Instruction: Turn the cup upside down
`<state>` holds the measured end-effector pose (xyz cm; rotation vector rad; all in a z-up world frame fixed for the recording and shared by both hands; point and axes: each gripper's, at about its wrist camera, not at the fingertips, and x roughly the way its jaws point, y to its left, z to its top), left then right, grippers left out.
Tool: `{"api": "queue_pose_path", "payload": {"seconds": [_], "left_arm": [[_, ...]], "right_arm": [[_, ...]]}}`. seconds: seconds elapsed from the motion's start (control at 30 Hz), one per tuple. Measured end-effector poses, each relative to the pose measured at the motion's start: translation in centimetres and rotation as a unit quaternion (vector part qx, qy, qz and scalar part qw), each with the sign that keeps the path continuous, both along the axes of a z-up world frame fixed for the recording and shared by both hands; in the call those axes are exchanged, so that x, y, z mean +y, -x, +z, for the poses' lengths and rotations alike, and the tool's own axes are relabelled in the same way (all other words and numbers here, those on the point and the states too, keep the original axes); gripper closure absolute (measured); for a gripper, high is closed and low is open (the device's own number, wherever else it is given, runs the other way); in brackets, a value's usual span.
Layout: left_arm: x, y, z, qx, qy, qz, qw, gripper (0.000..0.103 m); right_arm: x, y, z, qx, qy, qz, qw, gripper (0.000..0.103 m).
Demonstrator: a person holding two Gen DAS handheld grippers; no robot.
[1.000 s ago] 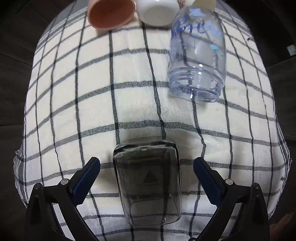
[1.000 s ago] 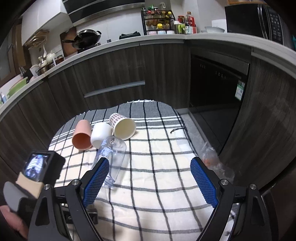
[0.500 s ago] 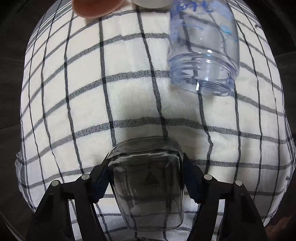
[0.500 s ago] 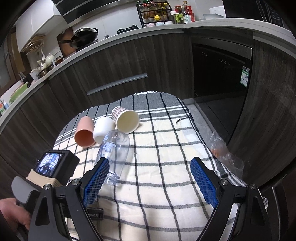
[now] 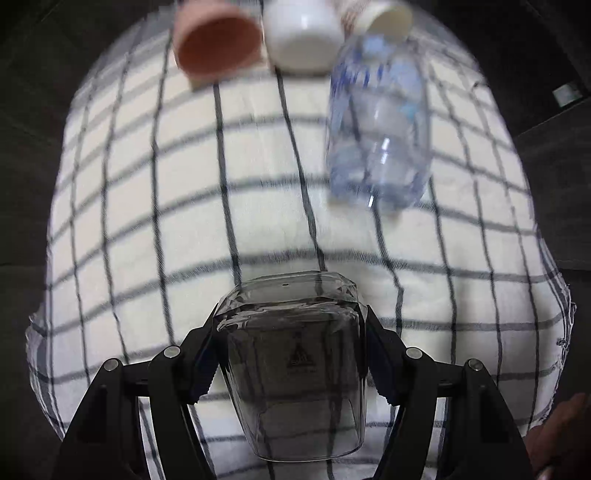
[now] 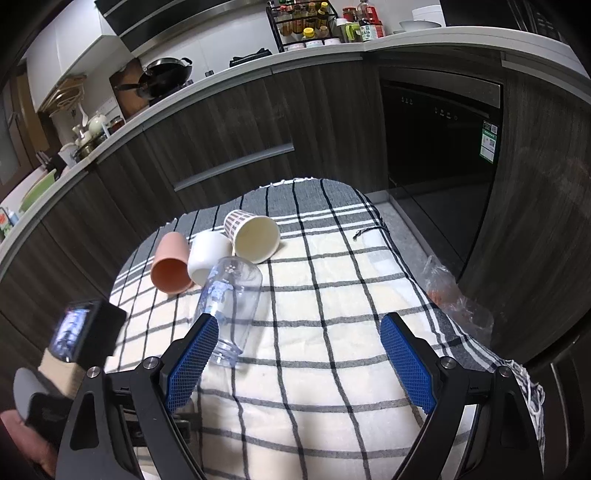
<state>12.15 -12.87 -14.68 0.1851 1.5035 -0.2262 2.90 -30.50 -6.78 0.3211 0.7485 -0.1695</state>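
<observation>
A dark smoky transparent cup (image 5: 295, 373) with a squarish cross-section sits between the fingers of my left gripper (image 5: 291, 350), which is shut on its sides. The cup's far end points away from the camera, over the checked cloth (image 5: 147, 221). The left wrist view is blurred by motion. My right gripper (image 6: 295, 365) is open and empty, held above the near part of the cloth (image 6: 332, 332). The left gripper's body (image 6: 74, 343) shows at the lower left of the right wrist view; the dark cup is hidden there.
Lying on their sides on the cloth are a clear bottle-like cup with blue print (image 5: 380, 133) (image 6: 232, 299), a pink cup (image 5: 218, 44) (image 6: 170, 262), a white cup (image 5: 303, 33) (image 6: 207, 254) and a striped paper cup (image 6: 255, 236). Kitchen cabinets (image 6: 240, 147) stand behind; a plastic bag (image 6: 458, 295) lies right of the table.
My left gripper went from open around the dark cup to shut on it, then lifted or drew back, so more of the far cups show. The right gripper stayed open.
</observation>
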Motion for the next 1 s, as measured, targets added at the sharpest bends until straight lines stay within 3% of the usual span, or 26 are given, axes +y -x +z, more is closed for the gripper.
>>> {"api": "queue_pose_path", "payload": {"seconds": [0.1, 0.23, 0.3, 0.4, 0.5, 0.57, 0.7, 1.0], "left_arm": [[0.7, 0.7, 2.0, -0.069, 0.016, -0.003, 0.9975, 0.035], [1.8, 1.1, 3.7, -0.172, 0.035, 0.003, 0.9845, 0.035], [2.8, 0.9, 4.1, -0.237, 0.047, 0.012, 0.9703, 0.035], [3.5, 0.0, 3.8, -0.298, 0.072, 0.023, 0.9515, 0.035], [4.2, 0.5, 3.4, -0.385, 0.073, 0.027, 0.9195, 0.035], [4.7, 0.8, 2.9, -0.422, 0.067, 0.038, 0.9031, 0.035], [5.8, 0.4, 1.7, -0.421, 0.082, 0.062, 0.9014, 0.035], [5.0, 2.0, 0.6, -0.431, 0.074, 0.038, 0.8985, 0.035]], "right_arm": [[0.2, 0.2, 0.2, -0.008, -0.001, 0.000, 1.000, 0.014], [0.6, 0.6, 0.6, -0.029, 0.008, -0.005, 1.000, 0.014], [0.8, 0.7, 0.8, -0.039, 0.017, -0.010, 0.999, 0.014], [1.4, 0.7, 0.8, -0.048, 0.026, -0.007, 0.998, 0.014], [2.4, 0.7, 0.8, -0.058, 0.043, 0.001, 0.997, 0.014], [3.2, 0.7, 0.8, -0.064, 0.059, 0.007, 0.996, 0.014], [4.4, 0.5, 0.7, -0.067, 0.085, 0.013, 0.994, 0.014], [4.7, 0.1, -0.2, -0.056, 0.099, 0.018, 0.993, 0.014]]}}
